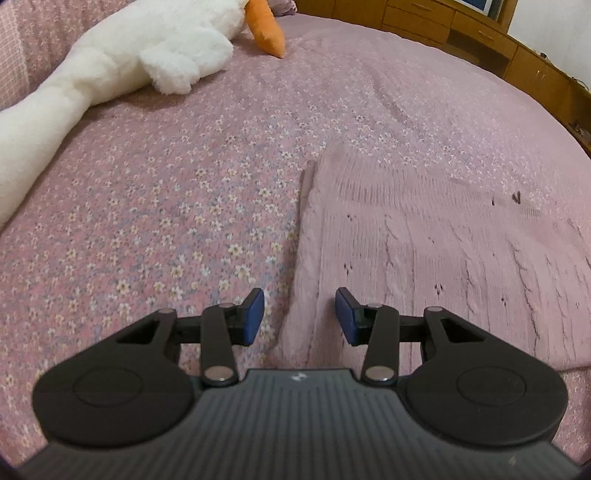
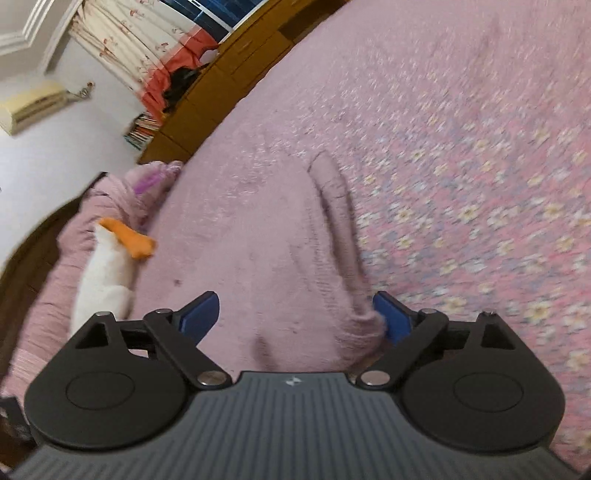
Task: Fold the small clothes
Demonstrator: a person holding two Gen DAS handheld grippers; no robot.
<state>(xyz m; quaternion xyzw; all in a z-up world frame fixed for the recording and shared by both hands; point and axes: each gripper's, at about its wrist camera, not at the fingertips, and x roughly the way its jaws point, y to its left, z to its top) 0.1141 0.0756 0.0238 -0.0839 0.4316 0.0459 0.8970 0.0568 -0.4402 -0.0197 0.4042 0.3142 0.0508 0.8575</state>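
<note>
The left tool stands partly open and empty over the left edge of the pale pink knitted garment, spread flat on the bed's pink flowered cover. The right tool gapes wide, a garment fold against its right pad. A white plush goose lies beyond.

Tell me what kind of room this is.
Most likely a bedroom. A bed with a pink floral bedspread fills both views, a white plush toy lies on it, and wooden drawers and a curtained window stand behind.
</note>
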